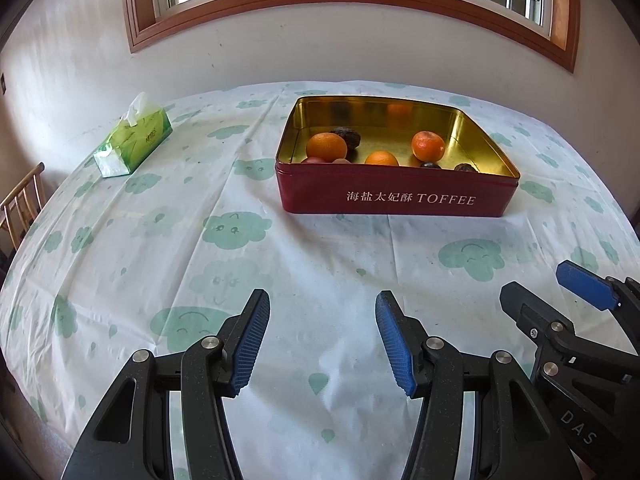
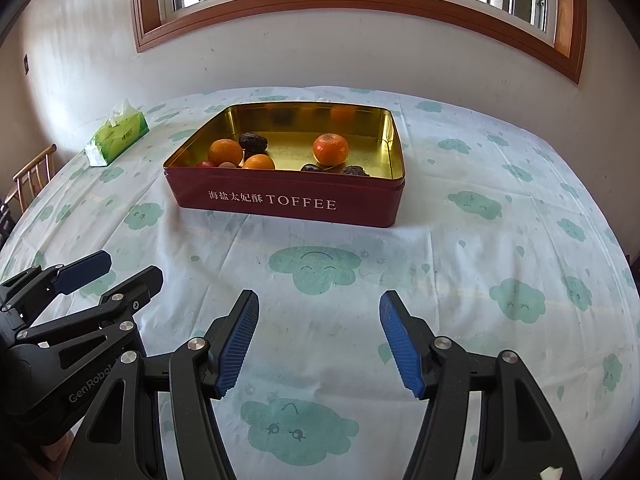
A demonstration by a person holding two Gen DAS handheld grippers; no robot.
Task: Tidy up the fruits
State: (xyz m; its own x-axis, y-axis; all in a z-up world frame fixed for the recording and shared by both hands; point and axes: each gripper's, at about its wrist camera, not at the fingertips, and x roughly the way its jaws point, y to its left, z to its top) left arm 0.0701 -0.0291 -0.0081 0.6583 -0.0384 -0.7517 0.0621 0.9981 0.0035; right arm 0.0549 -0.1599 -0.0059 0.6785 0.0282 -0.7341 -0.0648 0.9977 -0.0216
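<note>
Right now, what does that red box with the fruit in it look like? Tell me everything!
The red tin is a shallow, rounded-corner metal box with no lid on, shiny gold inside, with white Chinese characters and TOFFEE on its front wall. It sits flat on the cloud-print tablecloth, far from both grippers. Inside lie orange fruits and some small dark ones.

Left gripper [image 1: 322, 338] and right gripper [image 2: 319, 338] side by side, angled downward — jaws apart, empty
</note>
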